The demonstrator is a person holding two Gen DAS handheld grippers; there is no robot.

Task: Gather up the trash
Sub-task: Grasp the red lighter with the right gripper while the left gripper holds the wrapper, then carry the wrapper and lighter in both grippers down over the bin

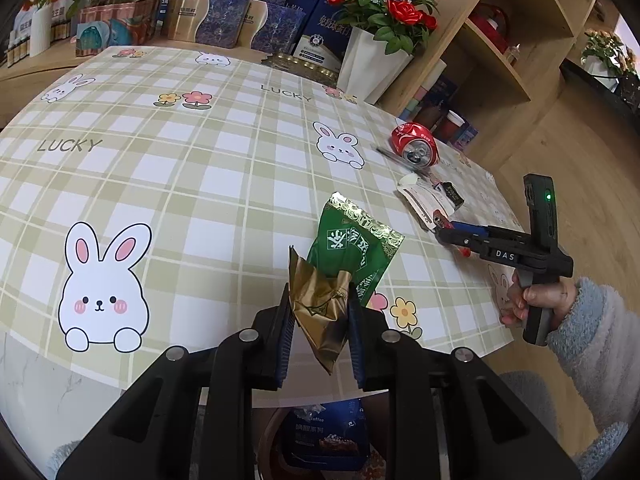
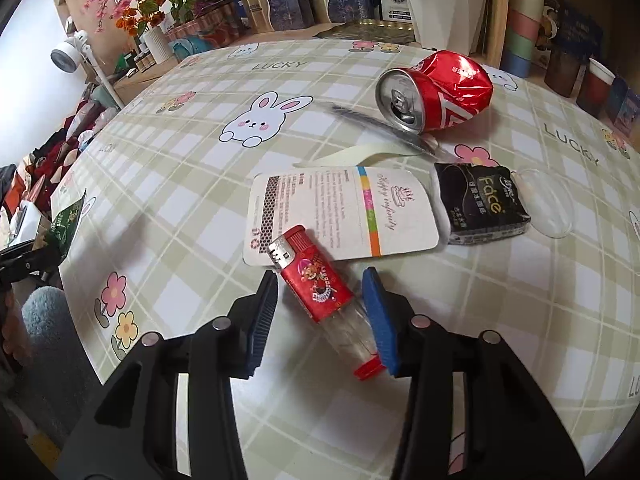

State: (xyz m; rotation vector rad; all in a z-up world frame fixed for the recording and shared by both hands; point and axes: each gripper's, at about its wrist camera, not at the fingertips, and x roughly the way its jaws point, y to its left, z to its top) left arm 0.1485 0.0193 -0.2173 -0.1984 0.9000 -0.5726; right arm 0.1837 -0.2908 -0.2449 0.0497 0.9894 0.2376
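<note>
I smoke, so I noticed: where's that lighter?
In the right wrist view, the lighter lies on the table between the open right gripper, its top overlapping the card.

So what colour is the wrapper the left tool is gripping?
Gold wrapper, crumpled, in the left tool; clearest in the left wrist view.

We are seeing a glossy, crumpled metal can [image 2: 438, 90], a shiny foil wrapper [image 1: 320, 312], and perhaps a matt paper card [image 2: 344, 212].
</note>
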